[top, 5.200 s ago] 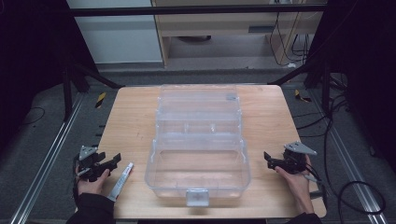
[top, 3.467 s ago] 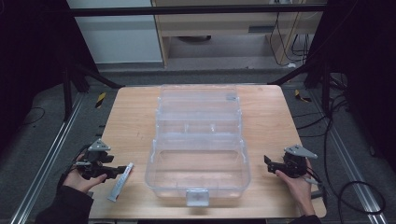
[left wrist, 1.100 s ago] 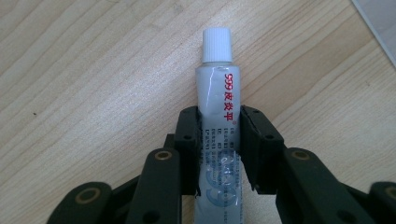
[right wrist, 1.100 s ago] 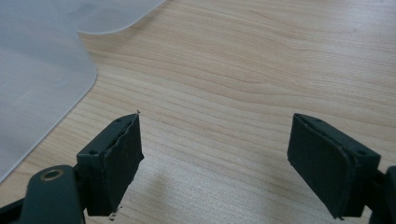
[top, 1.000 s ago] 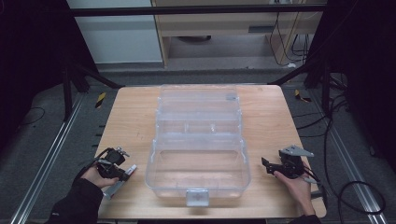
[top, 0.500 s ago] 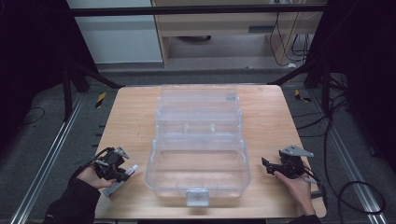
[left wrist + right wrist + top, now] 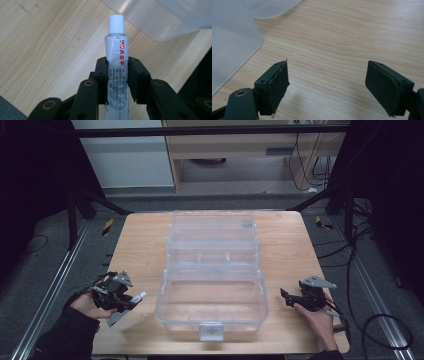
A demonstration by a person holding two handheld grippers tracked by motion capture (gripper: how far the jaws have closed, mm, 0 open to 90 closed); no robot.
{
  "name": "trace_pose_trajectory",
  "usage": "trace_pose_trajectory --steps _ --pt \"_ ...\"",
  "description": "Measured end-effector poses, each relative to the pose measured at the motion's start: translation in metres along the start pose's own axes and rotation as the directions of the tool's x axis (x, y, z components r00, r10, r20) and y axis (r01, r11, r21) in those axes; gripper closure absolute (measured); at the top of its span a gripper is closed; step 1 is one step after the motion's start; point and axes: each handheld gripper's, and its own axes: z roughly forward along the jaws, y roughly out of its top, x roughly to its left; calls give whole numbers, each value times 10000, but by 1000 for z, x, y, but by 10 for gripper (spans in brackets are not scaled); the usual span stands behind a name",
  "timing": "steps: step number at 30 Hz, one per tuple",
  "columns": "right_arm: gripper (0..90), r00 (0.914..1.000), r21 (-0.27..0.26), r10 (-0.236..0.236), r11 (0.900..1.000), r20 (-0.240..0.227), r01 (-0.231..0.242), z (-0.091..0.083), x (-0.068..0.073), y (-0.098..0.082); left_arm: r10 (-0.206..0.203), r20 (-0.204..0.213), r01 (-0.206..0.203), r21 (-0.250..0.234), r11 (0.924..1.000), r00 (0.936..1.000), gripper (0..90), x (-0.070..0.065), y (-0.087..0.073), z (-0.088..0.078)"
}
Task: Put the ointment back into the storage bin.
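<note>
A silver tube (image 7: 117, 57) with a white cap and red print lies between the jaws of my left gripper (image 7: 117, 72), which is shut on its middle. From above, that left gripper (image 7: 127, 300) sits at the table's front left, with the tube (image 7: 131, 301) pointing toward the clear plastic box (image 7: 212, 270). The box stands open in the middle of the table, lid back, with nothing visible inside. My right gripper (image 7: 285, 296) rests low at the front right, its jaws wide open over bare wood (image 7: 327, 85). The box's rounded corner (image 7: 234, 42) lies to its left.
The wooden table (image 7: 140, 245) has bare room on both sides of the box. A white latch (image 7: 210, 331) hangs at the box's front edge. Dark frame rails and cables surround the table.
My left gripper has moved right from the table's edge to the tube and shut on it; the tube's cap end has shifted toward the box. The right gripper has barely moved.
</note>
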Motion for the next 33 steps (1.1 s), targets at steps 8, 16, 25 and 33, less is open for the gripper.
trace_pose_trajectory --steps 8,16,25,33 --pt "187 10000 73 28 10000 71 -29 0 0 0 1053 -19 -1053 -118 9944 9944 706 -8 18 -35" --pt "188 9999 119 -24 9999 136 22 0 -1 -1 2073 119 -2071 -183 9781 9782 706 -22 45 -53" --pt "182 9999 112 -75 9999 145 73 1 -1 -2 2933 373 -2927 -219 9560 9553 706 -34 77 -53" --pt "185 9998 113 -146 9998 167 144 2 -1 -2 3704 504 -3698 -201 9289 9275 706 -49 112 -57"
